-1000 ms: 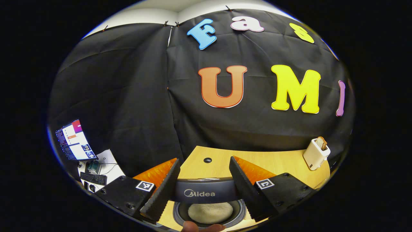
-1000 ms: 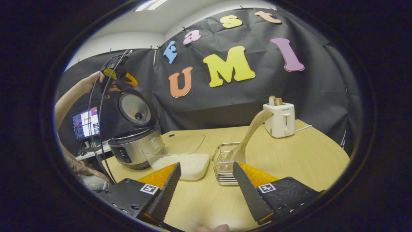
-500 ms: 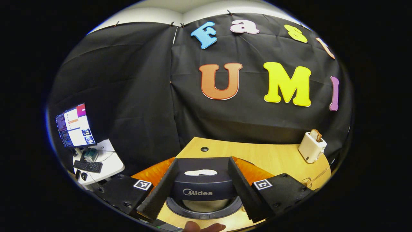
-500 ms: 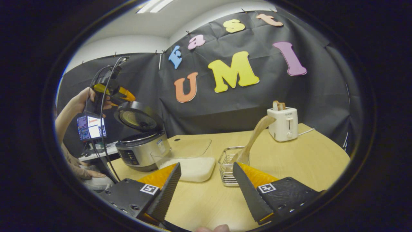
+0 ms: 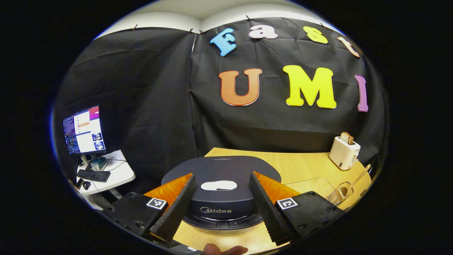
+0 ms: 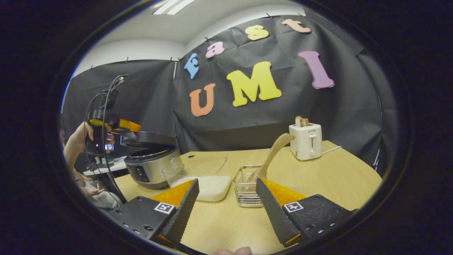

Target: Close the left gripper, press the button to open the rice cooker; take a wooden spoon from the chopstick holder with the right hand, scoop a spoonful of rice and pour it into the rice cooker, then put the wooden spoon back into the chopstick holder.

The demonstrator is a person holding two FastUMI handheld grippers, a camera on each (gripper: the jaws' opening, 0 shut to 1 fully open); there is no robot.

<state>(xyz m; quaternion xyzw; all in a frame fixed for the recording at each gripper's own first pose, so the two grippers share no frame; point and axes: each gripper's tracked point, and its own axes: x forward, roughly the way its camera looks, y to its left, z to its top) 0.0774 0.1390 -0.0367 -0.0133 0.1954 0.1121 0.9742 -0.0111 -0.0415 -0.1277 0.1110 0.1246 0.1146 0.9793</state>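
Observation:
The rice cooker (image 6: 152,168) stands at the table's left end, its dark lid (image 6: 148,139) lowered almost flat with a narrow gap over the pot. My left gripper (image 5: 221,177) is open, its fingers spread over the lid (image 5: 226,164); the right gripper view has that gripper (image 6: 124,125) at the lid's near edge, held by a hand (image 6: 79,136). The wooden spoon (image 6: 274,150) leans in the wire chopstick holder (image 6: 247,187). Beside it sits a clear container of rice (image 6: 208,186). My right gripper (image 6: 227,181) hangs open and holds nothing, above the table in front of both.
A white toaster (image 6: 305,141) with bread stands at the back right of the wooden table (image 6: 336,177). In the left gripper view it (image 5: 344,152) sits far right, near the holder (image 5: 341,193). A monitor (image 5: 84,129) and keyboard sit on a side desk at left.
The rice cooker lid has swung down from upright to nearly flat, with my left gripper coming down along with it. My right gripper has barely moved.

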